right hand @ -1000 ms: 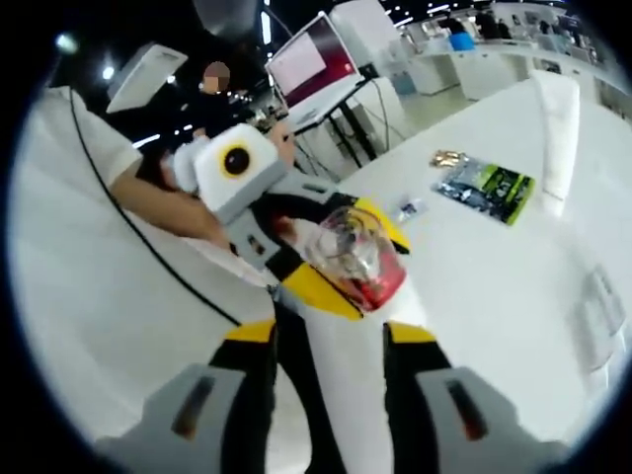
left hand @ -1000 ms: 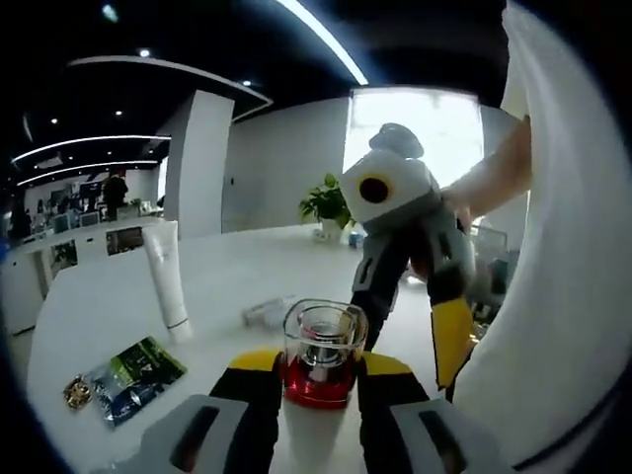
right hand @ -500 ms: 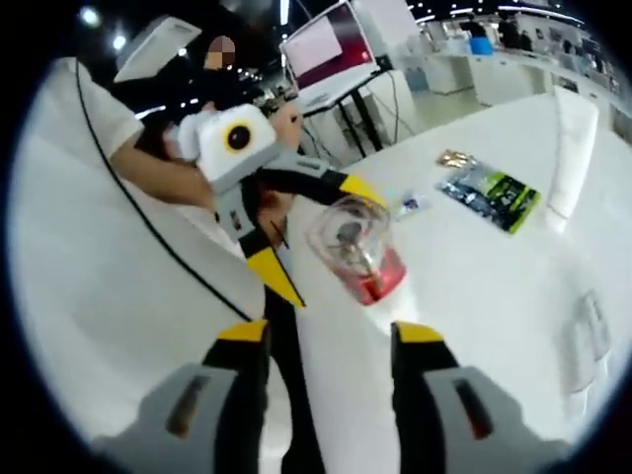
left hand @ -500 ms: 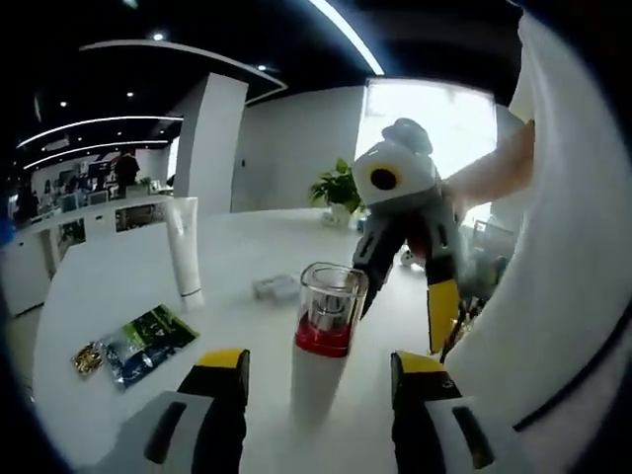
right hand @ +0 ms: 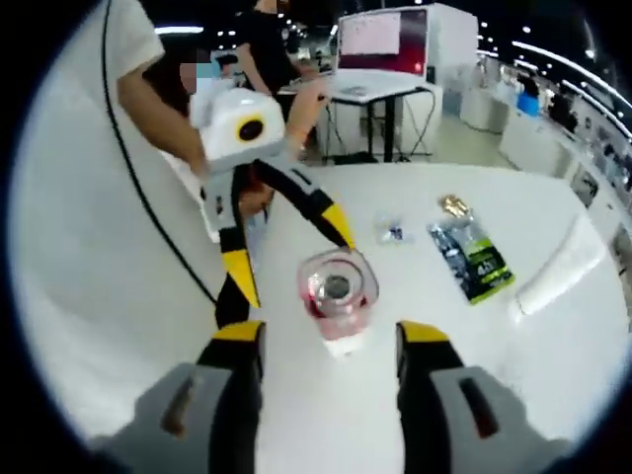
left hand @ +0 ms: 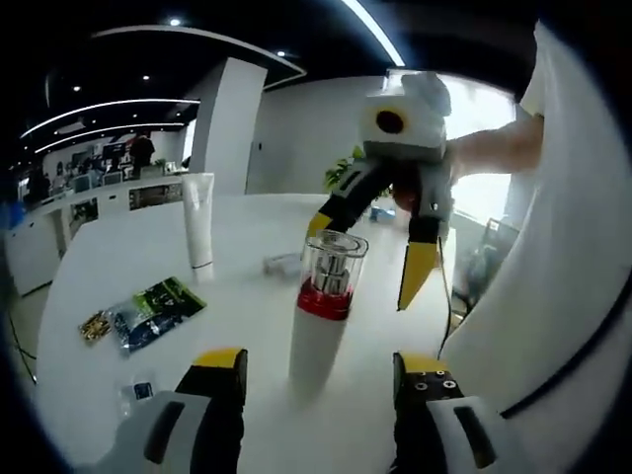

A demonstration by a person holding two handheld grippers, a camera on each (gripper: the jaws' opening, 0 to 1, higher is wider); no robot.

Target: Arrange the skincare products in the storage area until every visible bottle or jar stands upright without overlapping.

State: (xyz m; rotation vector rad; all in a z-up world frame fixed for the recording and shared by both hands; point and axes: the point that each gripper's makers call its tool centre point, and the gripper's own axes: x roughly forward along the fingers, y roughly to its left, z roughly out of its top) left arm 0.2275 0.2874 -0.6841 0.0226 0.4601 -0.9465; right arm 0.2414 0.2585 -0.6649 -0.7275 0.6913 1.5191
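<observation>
With both sets of tongs spread apart and gripping nothing, the pump bottle [left hand: 321, 316] stands free and upright on the white table [left hand: 118, 257], its long axis vertical and its clear cap uppermost. It lies straight ahead of the left tongs [left hand: 314, 370], between their tips and the right tongs [left hand: 367, 252], which hang above and beyond it. In the right gripper view the bottle [right hand: 336, 306] sits just ahead of the right tongs [right hand: 329, 341]. A white tube [left hand: 198, 219] stands upright well apart, beside a green sachet [left hand: 158, 308]; the left tongs are judged nearer
</observation>
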